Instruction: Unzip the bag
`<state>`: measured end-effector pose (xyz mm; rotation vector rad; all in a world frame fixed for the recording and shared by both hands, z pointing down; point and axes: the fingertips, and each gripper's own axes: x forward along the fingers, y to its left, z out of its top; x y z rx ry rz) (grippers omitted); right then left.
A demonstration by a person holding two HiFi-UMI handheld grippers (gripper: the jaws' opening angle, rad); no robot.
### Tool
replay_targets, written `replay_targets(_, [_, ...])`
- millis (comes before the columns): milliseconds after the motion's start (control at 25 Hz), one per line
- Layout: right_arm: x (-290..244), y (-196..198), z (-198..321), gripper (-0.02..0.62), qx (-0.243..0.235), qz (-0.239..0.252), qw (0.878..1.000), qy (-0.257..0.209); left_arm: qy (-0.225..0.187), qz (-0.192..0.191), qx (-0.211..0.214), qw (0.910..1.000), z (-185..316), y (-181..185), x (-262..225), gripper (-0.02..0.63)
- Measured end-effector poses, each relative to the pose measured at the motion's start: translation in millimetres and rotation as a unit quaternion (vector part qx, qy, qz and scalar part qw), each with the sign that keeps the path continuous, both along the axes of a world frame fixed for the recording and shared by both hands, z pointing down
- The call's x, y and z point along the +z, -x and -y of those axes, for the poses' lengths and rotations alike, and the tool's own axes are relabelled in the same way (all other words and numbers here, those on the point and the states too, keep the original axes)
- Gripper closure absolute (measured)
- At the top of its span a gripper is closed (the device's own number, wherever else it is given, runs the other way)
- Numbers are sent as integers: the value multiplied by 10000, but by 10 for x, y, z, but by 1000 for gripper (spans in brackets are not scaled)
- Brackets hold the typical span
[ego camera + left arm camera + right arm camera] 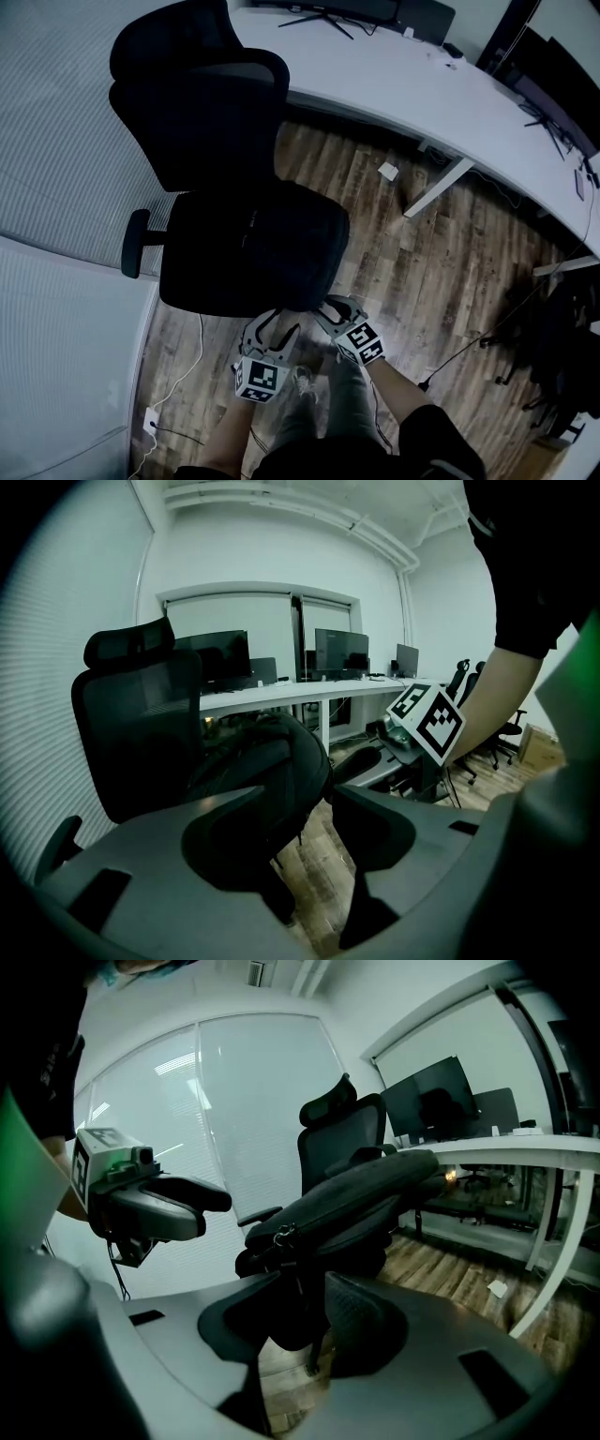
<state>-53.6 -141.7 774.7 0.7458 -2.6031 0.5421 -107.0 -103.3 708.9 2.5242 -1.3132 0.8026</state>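
Now: the zip is not yet touched; both grippers hang just in front of the chair, at the seat's front edge.
Bag: a black bag lies flat on the chair seat and covers most of it, with its near edge toward the person.
Zip: in the right gripper view a small pull tab hangs at the bag's near corner, and the zip line runs back along the bag's side toward the chair back.
Left gripper: the left gripper has its jaws spread wide with nothing between the pads; it stands just short of the bag.
Right gripper: the right gripper also has its jaws apart and empty, aimed at the corner with the tab.
Handling: likely soft fabric with some padding, since it keeps a slab shape. It will probably give and slide on the seat when pulled.
Where to hold: one gripper should pinch the fabric beside the zip's end, and the other should pinch the tab itself, which is small and thin.
Contents: the bag is closed, so what is inside cannot be seen.
Risk: the chair is probably on wheels and may roll or swivel away under the pull.
Behind the chair: a white bench with monitors, well apart from the bag.
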Motion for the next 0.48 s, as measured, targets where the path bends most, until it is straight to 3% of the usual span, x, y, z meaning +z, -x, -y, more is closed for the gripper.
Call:
replay_targets(80, [-14, 16, 7, 448, -75, 76, 9999, -41, 29, 8, -2, 10000, 8, -8, 39, 387])
replay_targets(200, [-55, 12, -30, 525, -183, 170, 9997, -27, 81, 22, -10, 10000, 22, -22, 82, 387])
replay_targets(480, [-162, -154, -118, 533, -106, 688, 9967, 427, 109, 86, 67, 9999, 87, -155, 110, 387])
